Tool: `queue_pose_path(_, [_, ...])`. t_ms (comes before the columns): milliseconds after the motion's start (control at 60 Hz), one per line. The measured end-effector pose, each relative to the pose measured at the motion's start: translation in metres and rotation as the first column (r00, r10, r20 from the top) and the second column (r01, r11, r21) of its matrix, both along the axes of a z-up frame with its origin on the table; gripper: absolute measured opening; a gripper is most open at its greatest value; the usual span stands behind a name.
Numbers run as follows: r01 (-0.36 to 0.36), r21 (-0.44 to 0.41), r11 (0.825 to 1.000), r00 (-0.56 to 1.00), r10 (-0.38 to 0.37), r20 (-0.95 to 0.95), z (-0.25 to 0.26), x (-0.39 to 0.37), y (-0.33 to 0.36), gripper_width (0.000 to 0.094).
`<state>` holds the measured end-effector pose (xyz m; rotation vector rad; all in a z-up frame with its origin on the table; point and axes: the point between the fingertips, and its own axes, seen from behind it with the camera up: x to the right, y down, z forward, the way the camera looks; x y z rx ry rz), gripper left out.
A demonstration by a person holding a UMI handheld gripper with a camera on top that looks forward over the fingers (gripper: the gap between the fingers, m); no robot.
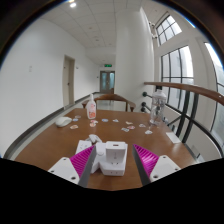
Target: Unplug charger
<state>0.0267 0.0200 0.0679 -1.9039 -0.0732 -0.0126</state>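
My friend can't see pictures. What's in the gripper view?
A white charger sits between the open tongs on a brown wooden table. Farther back on the table stands a bottle, in a bright hallway with big windows.

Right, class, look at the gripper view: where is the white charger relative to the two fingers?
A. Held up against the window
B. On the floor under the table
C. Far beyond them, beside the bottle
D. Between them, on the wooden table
D: the white charger sits on the wooden table between the open fingers, with a gap visible at each side.
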Motion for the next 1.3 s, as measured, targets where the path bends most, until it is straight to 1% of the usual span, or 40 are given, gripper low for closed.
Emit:
queue_pose_path(33, [0.01,-0.006,1.0,1.0,-0.01,0.012,-0.005,0.004,0.011,0.0697])
queue_pose_path(50, [0.014,-0.006,1.0,1.0,-0.014,0.017,-0.005,0.005,0.016,0.0713])
queue_pose_path(67, [0.016,-0.006,1.0,1.0,-0.016,0.021,-0.007,0.006,0.02,0.0634])
queue_pose_path(83, [0.017,-0.009,1.0,1.0,-0.017,0.027,-0.009,0.007,0.024,0.0606])
queue_pose_path(100, [0.014,-0.016,1.0,0.999,-0.013,0.033,-0.012,0.007,0.026,0.0472])
queue_pose_path(117, [-0.014,-0.02,1.0,1.0,0.014,0.022,-0.014,0.0,0.028,0.0468])
queue_pose_path(133, [-0.016,-0.026,1.0,1.0,0.016,0.022,-0.017,0.0,0.029,0.036])
queue_pose_path(150, [-0.013,-0.007,1.0,1.0,0.013,0.018,-0.015,0.001,0.031,0.0357])
queue_pose_path(233, [-0.01,0.029,1.0,1.0,0.009,0.027,-0.013,0.001,0.029,0.0265])
queue_pose_path(250, [-0.01,0.032,0.999,1.0,0.009,0.028,-0.012,0.001,0.029,0.0299])
queue_pose_path(267, [-0.011,0.027,1.0,1.0,0.01,0.029,-0.013,0.001,0.028,0.0241])
queue_pose_path(300, [-0.009,0.031,0.999,1.0,0.009,0.011,-0.013,0.001,0.029,0.0219])
queue_pose_path(400, [-0.006,0.041,0.999,1.0,0.006,-0.009,-0.011,0.002,0.03,0.0197])
queue_pose_path(467, [-0.01,0.026,1.0,1.0,0.01,0.001,-0.009,0.001,0.028,0.0197])
queue_pose_path(483, [-0.009,0.03,1.0,1.0,0.009,-0.002,-0.005,0.001,0.028,0.0198])
queue_pose_path(500, [-0.008,0.065,0.998,1.0,0.008,-0.006,0.005,0.0,0.028,0.0199])
queue_pose_path(517, [-0.006,0.113,0.994,1.0,0.007,-0.005,0.021,0.0,0.029,0.0198])
queue_pose_path(533, [-0.005,0.169,0.986,1.0,0.004,0.006,0.041,0.001,0.028,0.0198])
queue_pose_path(567, [-0.004,0.273,0.962,0.999,-0.011,0.053,0.08,0.003,0.02,0.0195])
queue_pose_path(583, [-0.003,0.305,0.952,0.997,-0.022,0.079,0.097,0.005,0.016,0.0195])
queue_pose_path(600, [-0.001,0.328,0.945,0.995,-0.032,0.094,0.114,0.007,0.016,0.0196])
queue_pose_path(633, [0.001,0.357,0.934,0.995,-0.038,0.096,0.142,0.013,0.001,0.0196])
queue_pose_path(667, [0.001,0.368,0.93,0.997,-0.027,0.067,0.158,0.016,-0.004,0.0196])
queue_pose_path(700, [0.004,0.354,0.935,0.999,-0.017,0.033,0.166,0.023,-0.01,0.0195])
queue_pose_path(717, [0.01,0.346,0.938,1.0,-0.017,0.018,0.158,0.021,-0.007,0.0196])
queue_pose_path(733, [0.017,0.335,0.942,1.0,-0.02,0.008,0.169,0.028,-0.016,0.0197])
queue_pose_path(783, [0.046,0.297,0.954,0.999,-0.048,-0.003,0.159,0.043,-0.016,0.0205])
queue_pose_path(883, [0.095,0.172,0.981,0.995,-0.095,-0.012,0.109,0.075,-0.027,0.0209])
queue_pose_path(900, [0.098,0.149,0.984,0.995,-0.096,-0.023,0.1,0.078,-0.03,0.0209])
queue_pose_path(917, [0.099,0.129,0.987,0.995,-0.095,-0.035,0.08,0.082,-0.026,0.0209])
queue_pose_path(950, [0.103,0.088,0.991,0.993,-0.098,-0.059,0.063,0.086,-0.032,0.0209])
queue_pose_path(1033, [0.119,0.004,0.993,0.991,-0.118,-0.06,0.02,0.094,-0.036,0.0217])
queue_pose_path(1117, [0.136,-0.07,0.988,0.988,-0.141,-0.069,-0.01,0.102,-0.038,0.0227])
queue_pose_path(1217, [0.133,-0.14,0.981,0.986,-0.145,-0.078,-0.033,0.102,-0.034,0.0267])
queue_pose_path(1250, [0.134,-0.16,0.978,0.986,-0.148,-0.079,-0.042,0.102,-0.031,0.0279])
queue_pose_path(1283, [0.139,-0.137,0.981,0.986,-0.15,-0.071,-0.04,0.103,-0.025,0.029])
queue_pose_path(1300, [0.143,-0.139,0.98,0.986,-0.152,-0.061,-0.041,0.104,-0.025,0.0296])
